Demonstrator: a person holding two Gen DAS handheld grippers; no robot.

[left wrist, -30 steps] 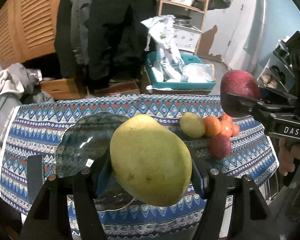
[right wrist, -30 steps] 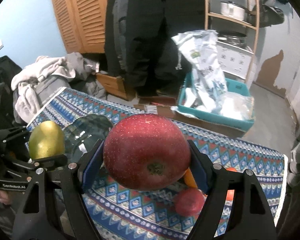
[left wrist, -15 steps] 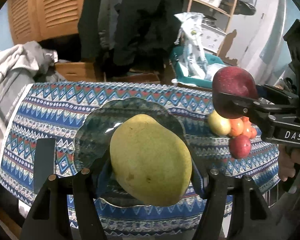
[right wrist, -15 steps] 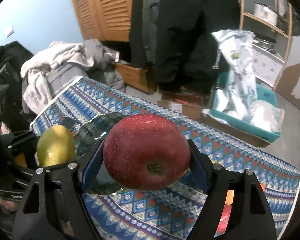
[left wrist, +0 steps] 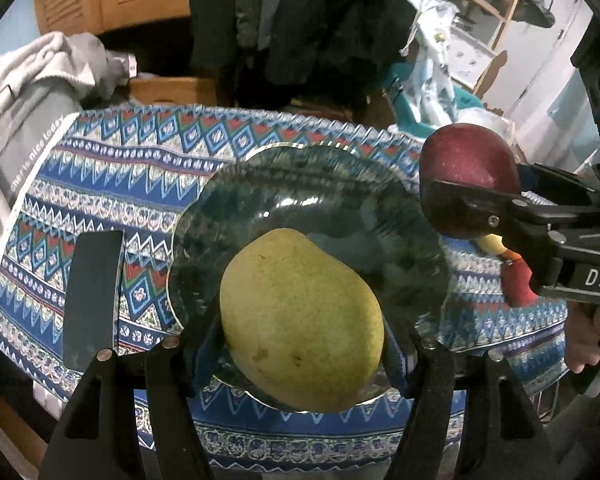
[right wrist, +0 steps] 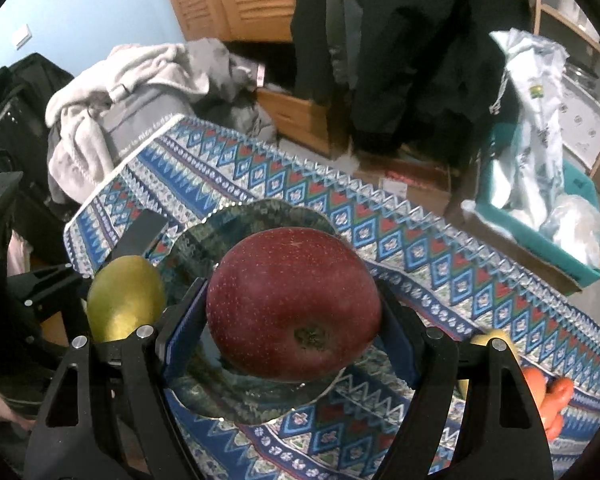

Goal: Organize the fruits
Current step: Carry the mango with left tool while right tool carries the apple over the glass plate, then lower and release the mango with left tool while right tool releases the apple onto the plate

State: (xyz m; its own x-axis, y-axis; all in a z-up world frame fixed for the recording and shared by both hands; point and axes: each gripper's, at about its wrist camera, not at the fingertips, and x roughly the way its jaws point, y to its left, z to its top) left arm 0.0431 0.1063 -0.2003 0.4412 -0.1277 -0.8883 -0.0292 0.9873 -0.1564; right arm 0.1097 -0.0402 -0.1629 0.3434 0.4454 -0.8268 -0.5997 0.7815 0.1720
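My left gripper (left wrist: 300, 344) is shut on a large yellow-green mango (left wrist: 300, 320), held over the near part of a dark green glass plate (left wrist: 308, 196). My right gripper (right wrist: 292, 320) is shut on a big red apple (right wrist: 292, 304), above the same plate (right wrist: 236, 232). The left wrist view shows the apple (left wrist: 466, 160) in the right gripper's jaws at the plate's right rim. The mango (right wrist: 126, 304) in the left gripper appears at the left of the right wrist view. Both fruits hang above the plate, and I cannot tell whether either touches it.
The plate sits on a table with a blue patterned cloth (left wrist: 120, 168). More fruit (left wrist: 512, 276) lies to the plate's right: yellow, orange and red pieces (right wrist: 556, 400). A black flat object (left wrist: 92, 300) lies left of the plate. Clothes (right wrist: 112, 92) and a teal bin (right wrist: 540, 224) stand beyond the table.
Both grippers have come down and moved left over the plate, each still holding its fruit. The plate now looms larger and sits under both fruits; the loose fruit has slid to the right edge.
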